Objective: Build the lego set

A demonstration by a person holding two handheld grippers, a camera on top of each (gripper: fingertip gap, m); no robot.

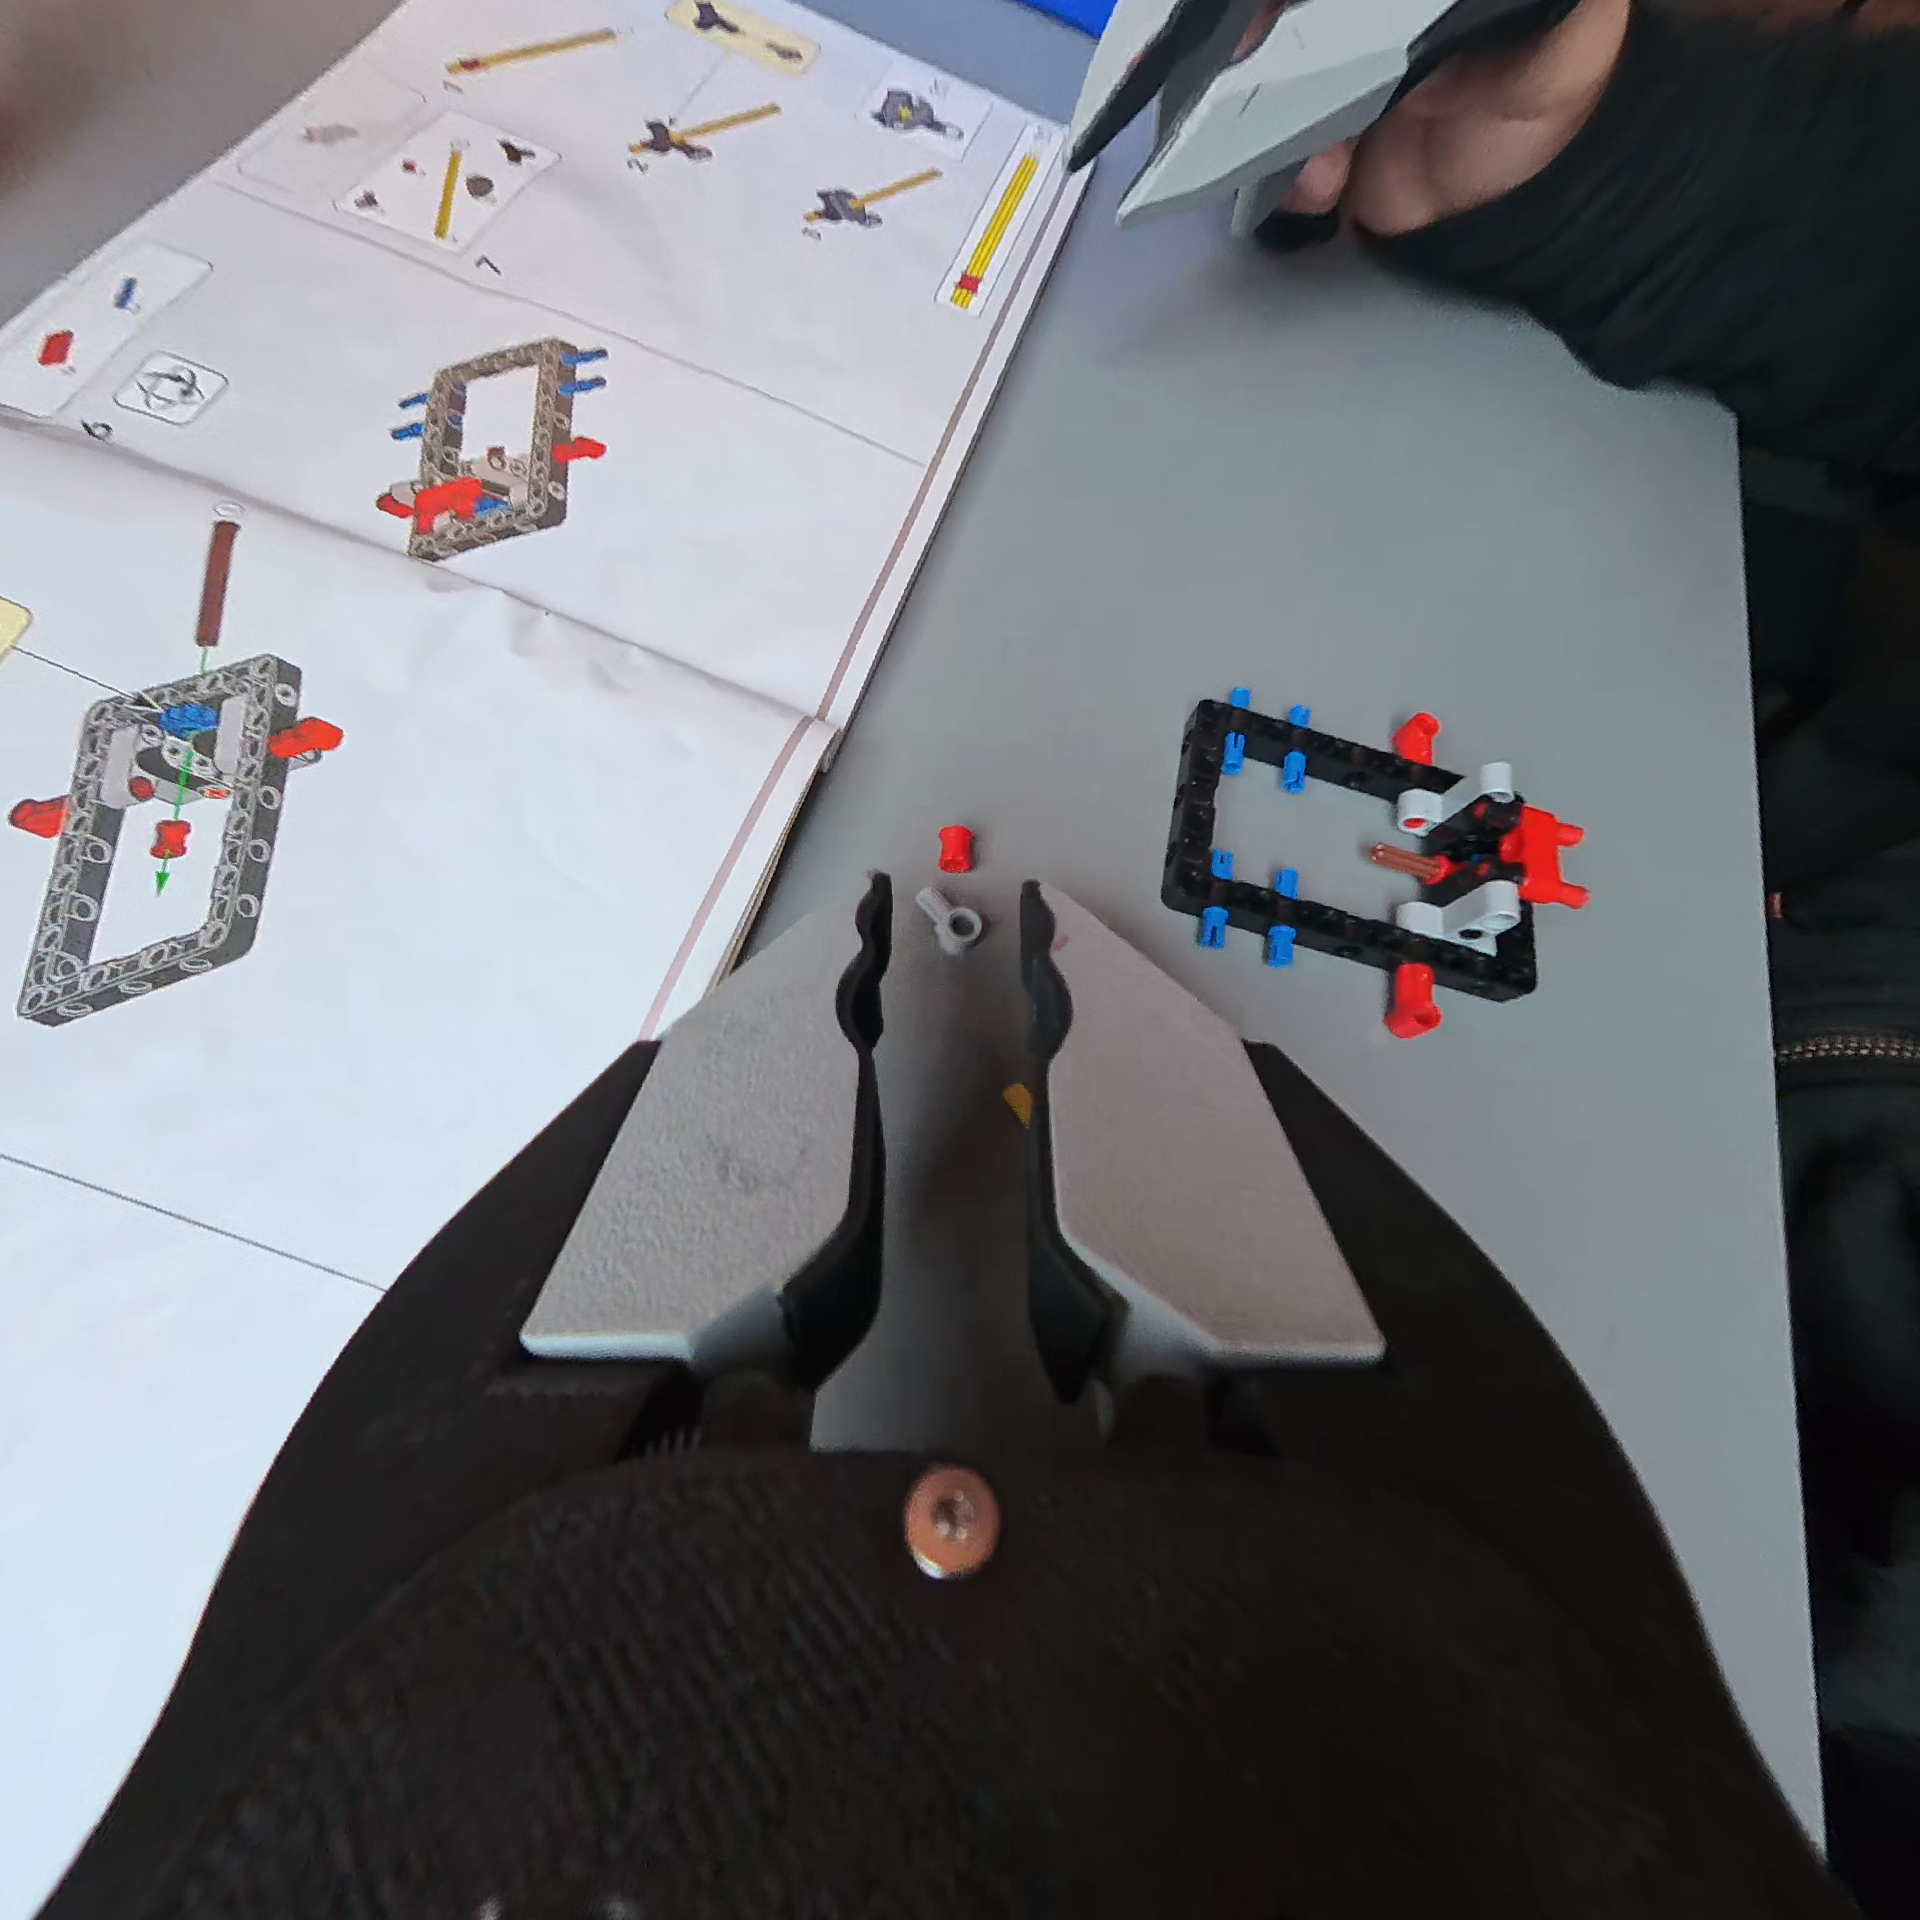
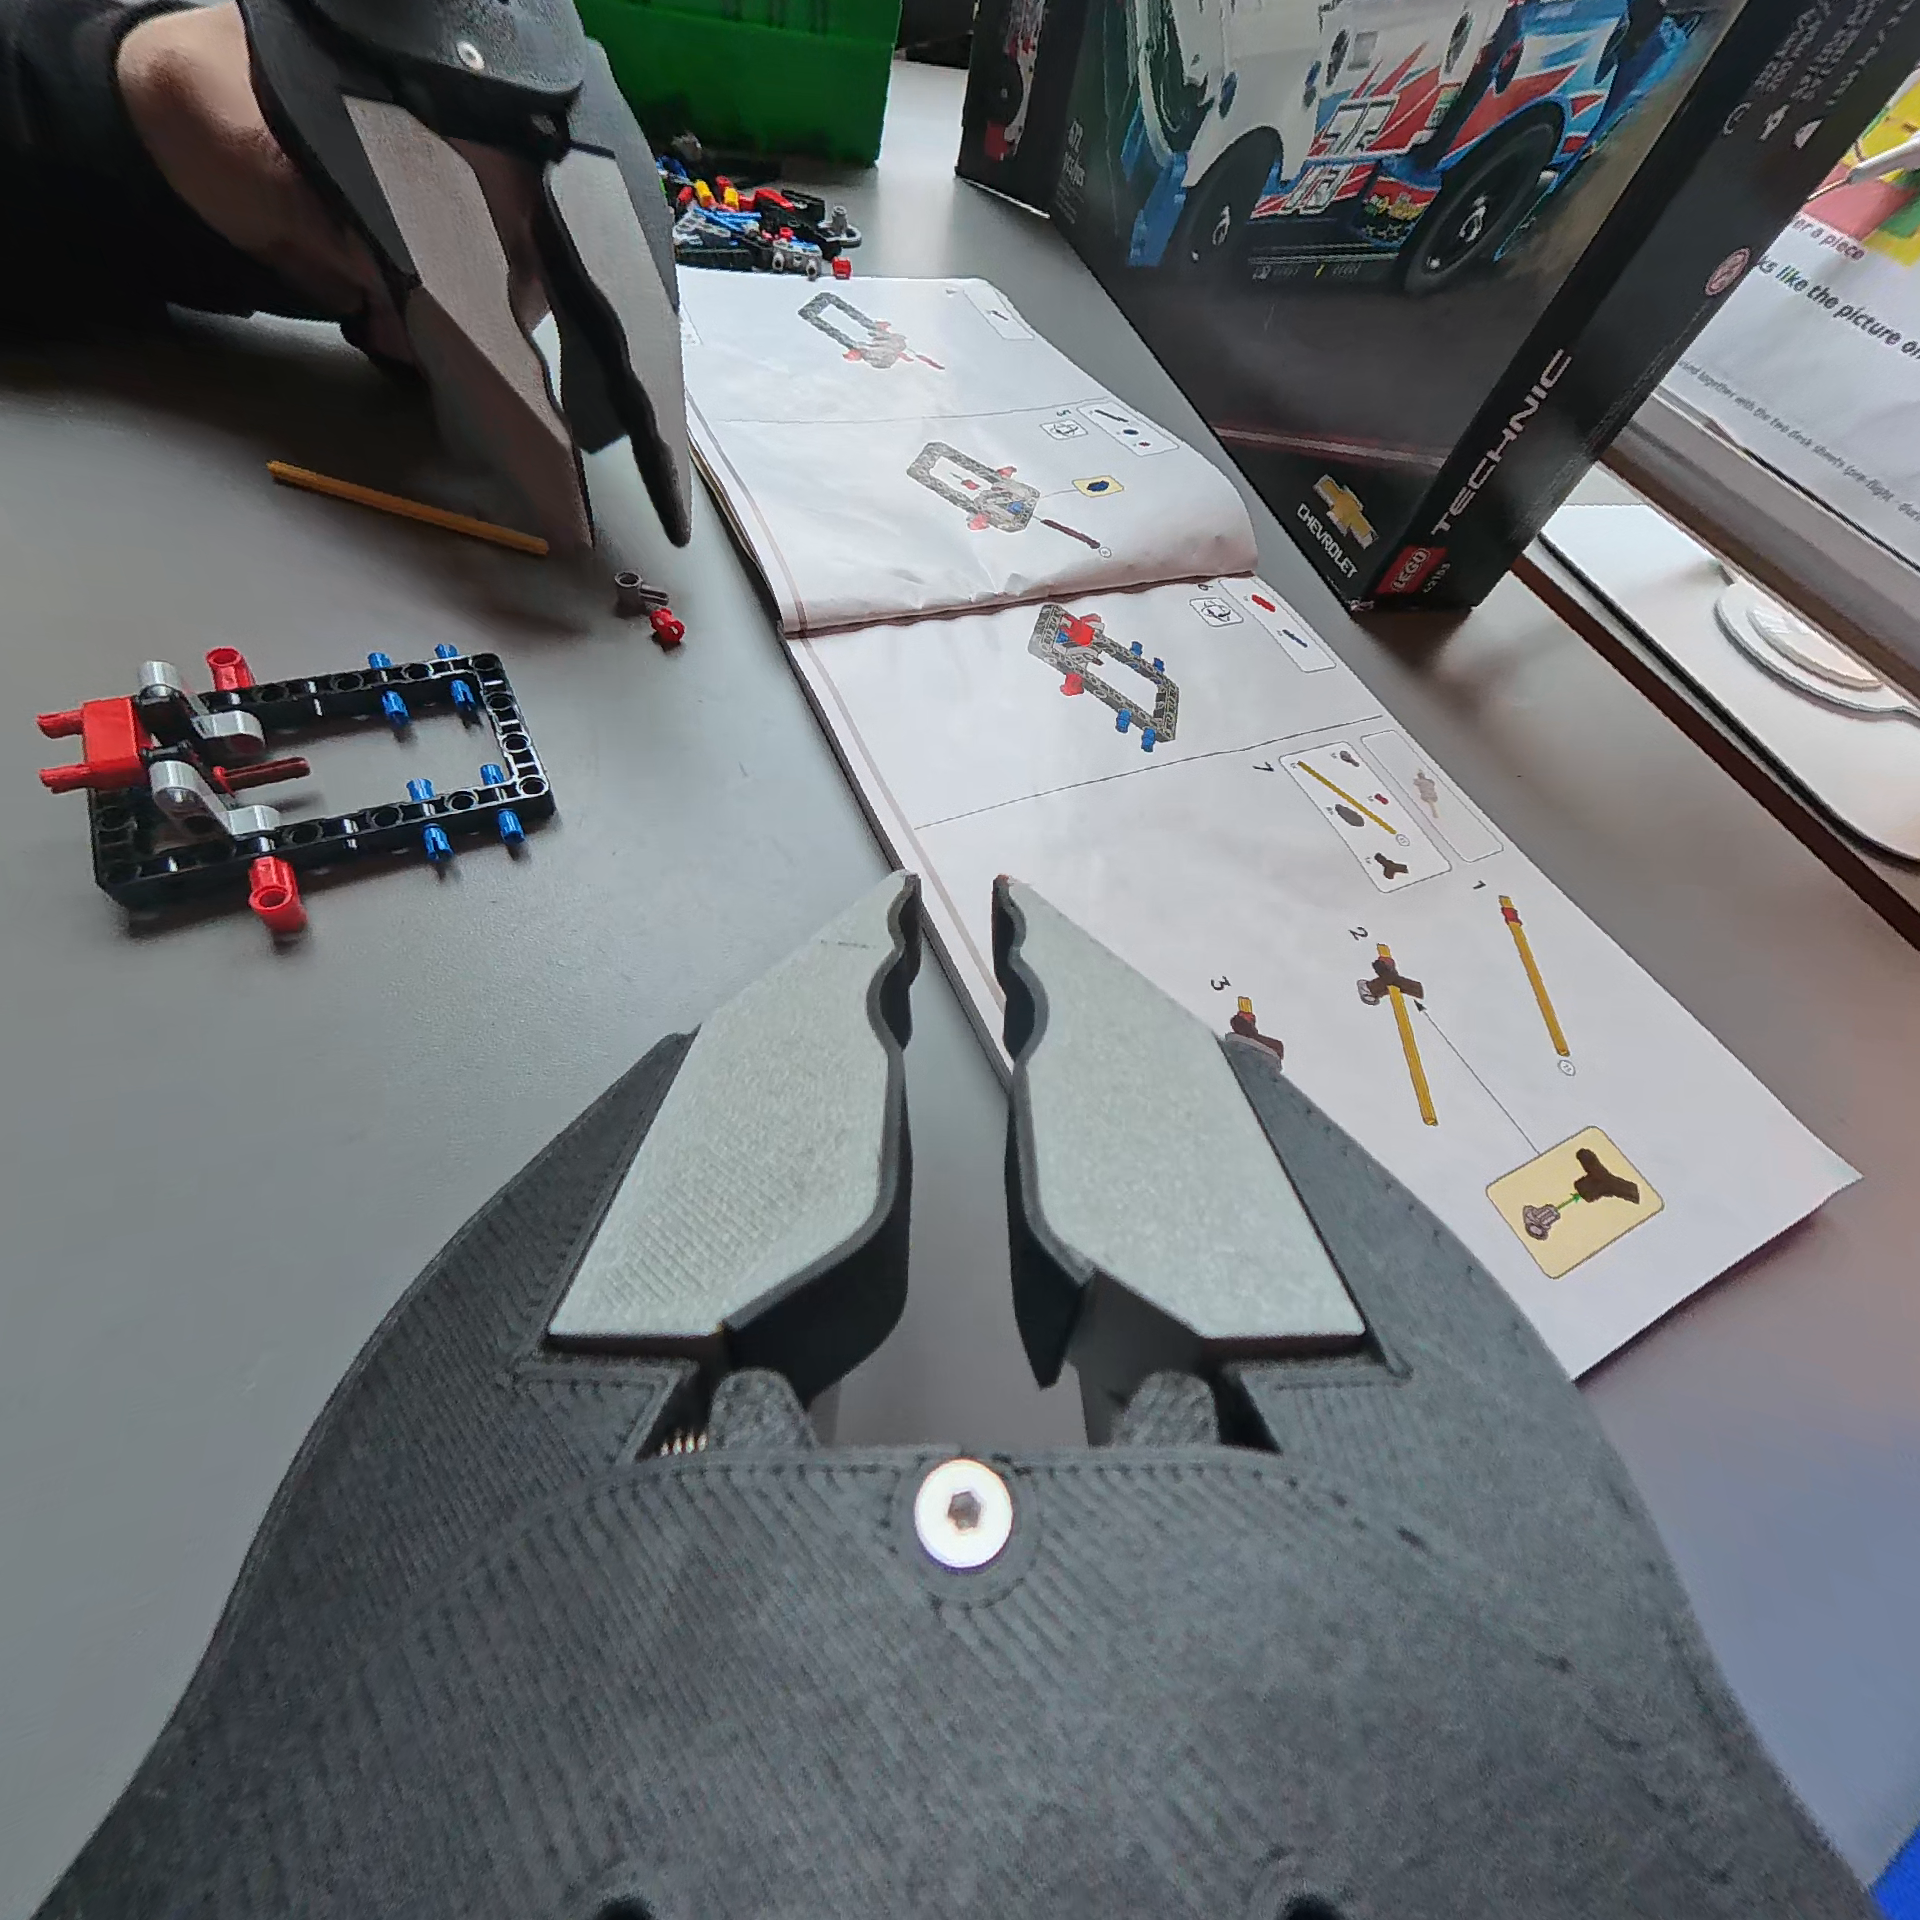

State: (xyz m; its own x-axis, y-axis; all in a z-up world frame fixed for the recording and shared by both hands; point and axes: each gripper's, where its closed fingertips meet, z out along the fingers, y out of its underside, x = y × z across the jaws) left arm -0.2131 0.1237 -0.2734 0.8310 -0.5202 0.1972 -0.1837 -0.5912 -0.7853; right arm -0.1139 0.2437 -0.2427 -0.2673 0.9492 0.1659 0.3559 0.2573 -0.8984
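Observation:
A black lego frame (image 1: 1351, 842) with blue pins, red connectors, grey liftarms and a brown axle lies on the grey table; it also shows in the right wrist view (image 2: 312, 769). A small grey connector (image 1: 951, 920) and a red bush (image 1: 956, 849) lie just ahead of my left gripper (image 1: 954, 891), which is open and empty with the connector between its fingertips. They show too in the right wrist view: connector (image 2: 636, 592), bush (image 2: 666, 625). My right gripper (image 2: 956, 883) is slightly open and empty, over the edge of the manual. A yellow axle (image 2: 405, 507) lies behind the left gripper.
The open instruction manual (image 1: 468, 520) lies left of the parts, also in the right wrist view (image 2: 1143, 727). The set's box (image 2: 1403, 260) stands at the back right. A pile of loose pieces (image 2: 758, 213) and a green bin (image 2: 738, 73) lie far back. Spacing between my two grippers at the tips: around 15 centimetres.

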